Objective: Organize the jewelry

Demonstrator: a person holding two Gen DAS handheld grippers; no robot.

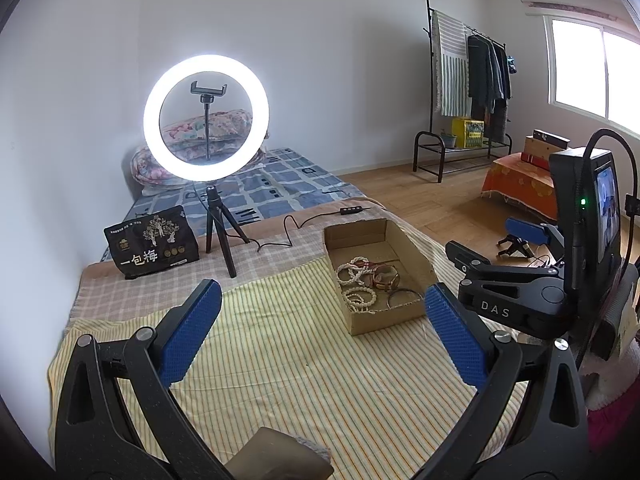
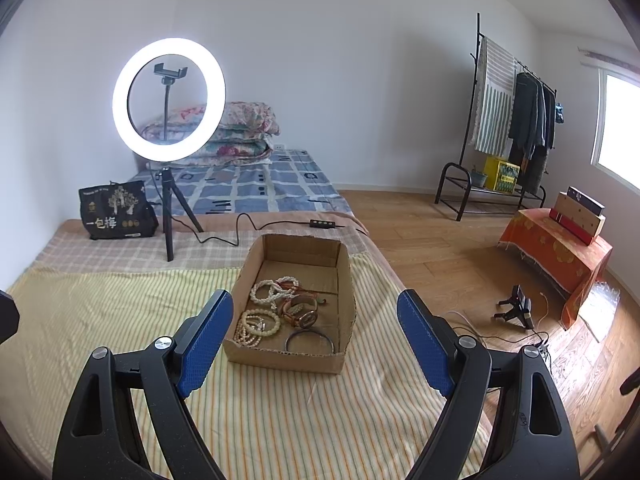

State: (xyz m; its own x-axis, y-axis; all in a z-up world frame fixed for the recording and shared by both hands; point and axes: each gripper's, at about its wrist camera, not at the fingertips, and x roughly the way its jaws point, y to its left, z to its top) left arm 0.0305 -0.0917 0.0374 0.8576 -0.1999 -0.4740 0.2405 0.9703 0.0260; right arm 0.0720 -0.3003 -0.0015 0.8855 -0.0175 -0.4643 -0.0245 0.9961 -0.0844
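An open cardboard box (image 2: 340, 280) stands on the striped yellow cloth (image 2: 120, 312) on the bed. Inside lie several white bead bracelets (image 2: 256, 324), a brown watch (image 2: 302, 312) and a dark bangle (image 2: 309, 342). The box also shows in the left wrist view (image 1: 416, 268), with bead bracelets (image 1: 358, 284) and the bangle (image 1: 404, 298). My right gripper (image 2: 316, 336) is open and empty, just before the box's near end. My left gripper (image 1: 320, 332) is open and empty, left of the box. The right gripper's body (image 1: 516, 292) shows to the right in the left wrist view.
A lit ring light on a tripod (image 2: 168, 100) stands behind the cloth, its cable (image 2: 256, 226) running behind the box. A black snack bag (image 2: 114, 212) sits at the back left. The bed's right edge drops to a wooden floor (image 2: 440, 248) with a small tripod (image 2: 518, 308).
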